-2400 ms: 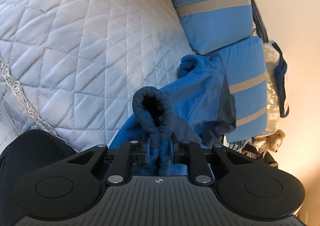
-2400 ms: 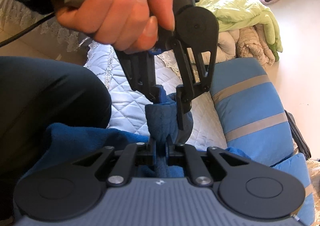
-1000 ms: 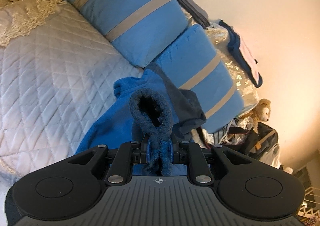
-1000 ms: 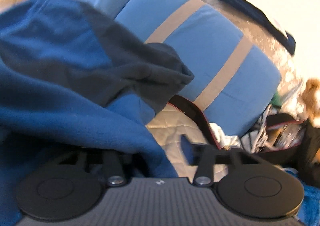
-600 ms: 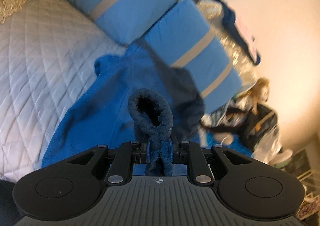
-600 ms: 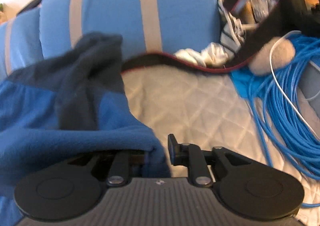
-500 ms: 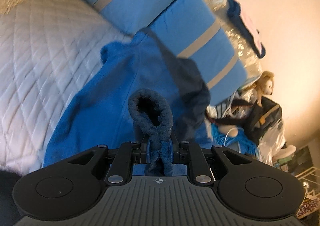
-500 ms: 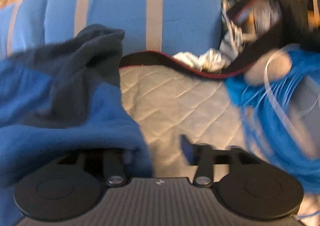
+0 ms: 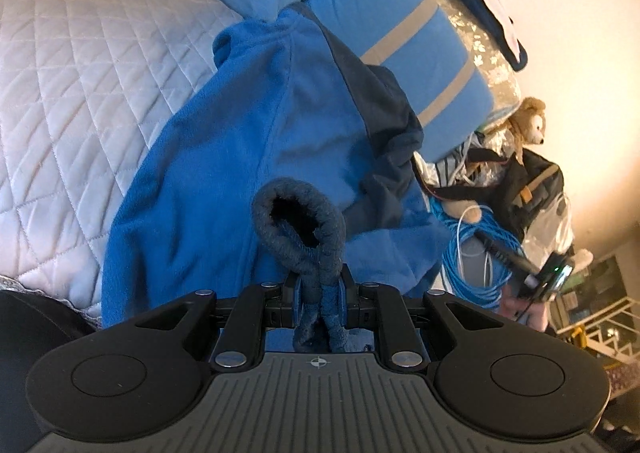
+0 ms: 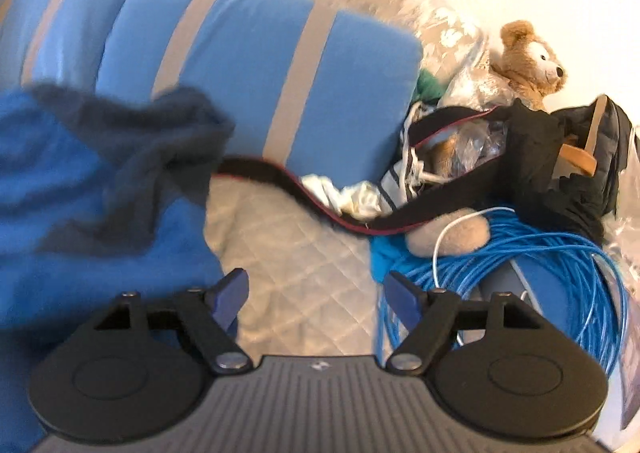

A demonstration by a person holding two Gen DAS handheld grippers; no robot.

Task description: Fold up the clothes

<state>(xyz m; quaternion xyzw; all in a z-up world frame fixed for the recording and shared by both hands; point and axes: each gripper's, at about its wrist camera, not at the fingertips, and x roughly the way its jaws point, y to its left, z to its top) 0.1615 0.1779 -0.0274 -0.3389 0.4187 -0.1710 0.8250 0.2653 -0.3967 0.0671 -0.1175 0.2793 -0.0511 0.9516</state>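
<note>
The blue fleece garment (image 9: 256, 157) lies spread on the quilted bed (image 9: 80, 65), its upper end against the striped blue pillows (image 9: 400, 17), with a dark panel bunched along the edge nearer the coil of blue cable (image 10: 520, 273). The left tongs (image 9: 318, 293) are pressed together on the garment's dark ribbed cuff (image 9: 300, 225), which loops up in front of them. The right tongs (image 10: 316, 297) have just been opening and now stand spread with nothing between them, only quilt beneath and the fleece edge beside the left finger. The step in hand looks like laying the sleeve across the body. Next, the left tongs would need to set the cuff down flat, while the right tongs find a fresh edge to pinch.
</note>
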